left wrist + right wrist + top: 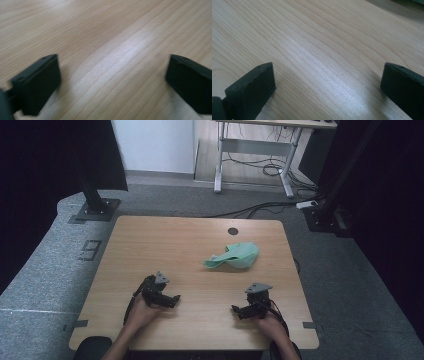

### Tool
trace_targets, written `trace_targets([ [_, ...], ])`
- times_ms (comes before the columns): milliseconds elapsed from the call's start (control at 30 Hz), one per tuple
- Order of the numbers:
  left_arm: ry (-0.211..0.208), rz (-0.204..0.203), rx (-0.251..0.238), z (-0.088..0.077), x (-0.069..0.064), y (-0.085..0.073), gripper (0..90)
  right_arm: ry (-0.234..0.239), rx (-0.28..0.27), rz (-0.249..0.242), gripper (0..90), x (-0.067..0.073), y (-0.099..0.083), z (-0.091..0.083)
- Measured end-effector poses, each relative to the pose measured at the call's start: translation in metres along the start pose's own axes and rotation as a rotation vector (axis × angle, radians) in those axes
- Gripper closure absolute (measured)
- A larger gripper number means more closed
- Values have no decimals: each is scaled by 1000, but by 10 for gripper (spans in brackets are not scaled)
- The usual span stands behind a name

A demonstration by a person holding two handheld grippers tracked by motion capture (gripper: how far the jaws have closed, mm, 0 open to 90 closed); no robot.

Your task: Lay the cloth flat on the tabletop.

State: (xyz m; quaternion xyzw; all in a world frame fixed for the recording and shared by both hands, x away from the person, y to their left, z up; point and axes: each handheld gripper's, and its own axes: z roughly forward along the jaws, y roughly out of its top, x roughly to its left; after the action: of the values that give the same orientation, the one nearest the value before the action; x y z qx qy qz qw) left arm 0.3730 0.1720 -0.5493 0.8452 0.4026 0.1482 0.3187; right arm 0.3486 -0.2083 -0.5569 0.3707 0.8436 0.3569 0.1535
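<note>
1. a light wooden table [150, 250] stands on grey carpet; a small dark round grommet [233, 231] sits near its far edge.
2. a crumpled green cloth [234, 256] lies on the far right part of the table top, beyond both grippers and well apart from them, nearer the right one.
3. the left gripper [172, 300], held in the person's left hand [140, 312], sits low over the near left part of the table, pointing toward the middle.
4. in the left gripper view its jaws stand wide apart with bare wood grain between them; it grips nothing.
5. the right gripper [235, 310], held in the right hand [270, 325], sits low over the near right part, pointing left toward the other gripper.
6. in the right gripper view its jaws stand equally wide apart over bare wood; nothing is held.
7. the two grippers are apart, not touching each other.
</note>
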Motion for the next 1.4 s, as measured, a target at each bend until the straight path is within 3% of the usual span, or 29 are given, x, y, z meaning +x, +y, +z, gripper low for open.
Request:
trace_targets([
  [733, 8, -10, -3, 0, 0, -1, 0, 9, -9, 0, 18, -2, 0, -1],
  [1167, 8, -9, -2, 0, 0, -1, 0, 9, -12, 84, 98, -20, 11, -2],
  [1400, 8, -9, -3, 0, 0, -1, 0, 3, -22, 76, 115, -31, 26, -8],
])
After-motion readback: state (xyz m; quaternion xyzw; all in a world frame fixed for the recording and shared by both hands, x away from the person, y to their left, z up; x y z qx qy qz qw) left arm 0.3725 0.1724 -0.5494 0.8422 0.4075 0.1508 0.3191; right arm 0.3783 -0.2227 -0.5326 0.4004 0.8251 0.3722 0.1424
